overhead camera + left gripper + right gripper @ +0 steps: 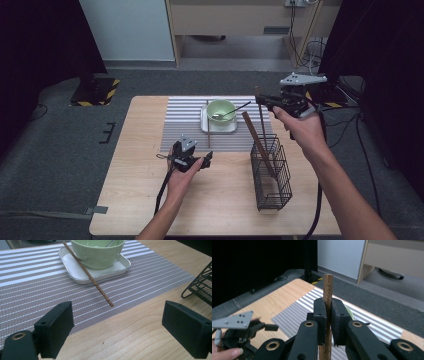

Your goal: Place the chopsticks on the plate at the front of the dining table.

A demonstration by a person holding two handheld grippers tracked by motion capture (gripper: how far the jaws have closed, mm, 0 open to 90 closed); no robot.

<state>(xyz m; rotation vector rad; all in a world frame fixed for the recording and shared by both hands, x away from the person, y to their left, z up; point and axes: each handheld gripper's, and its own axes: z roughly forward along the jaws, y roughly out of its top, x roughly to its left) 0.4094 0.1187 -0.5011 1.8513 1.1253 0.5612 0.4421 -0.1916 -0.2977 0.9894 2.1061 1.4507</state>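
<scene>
A: Take the wire basket [271,172] as your landmark. Nearest you, to its left over bare table [125,200], your left gripper [199,161] waits with its jaws wide apart and nothing between them.

B: And the right gripper [261,100]?

A: It is raised beyond the basket's far end, jaws closed on a wooden chopstick [327,293]. In the right gripper view the stick stands upright between the pads, its blunt top above them. In the high view it hangs down toward the basket; whether its tip is already inside the wire cannot be told.

B: What is in the basket?

A: A second chopstick [258,142], leaning with its upper end tilted away to the left.

B: How should the step be done?

A: You appear to be loading sticks into the basket. Keep yours vertical, centre the tip over an open cell clear of the leaning stick, lower it until it bears on the bottom, and only then part the jaws.

B: What lies farther out?

A: Left of the basket, on the striped mat [30,290], a third chopstick [87,275] rests against the white tray [72,270]. The tray carries a green bowl [98,253] with a spoon [231,112] in it.
</scene>
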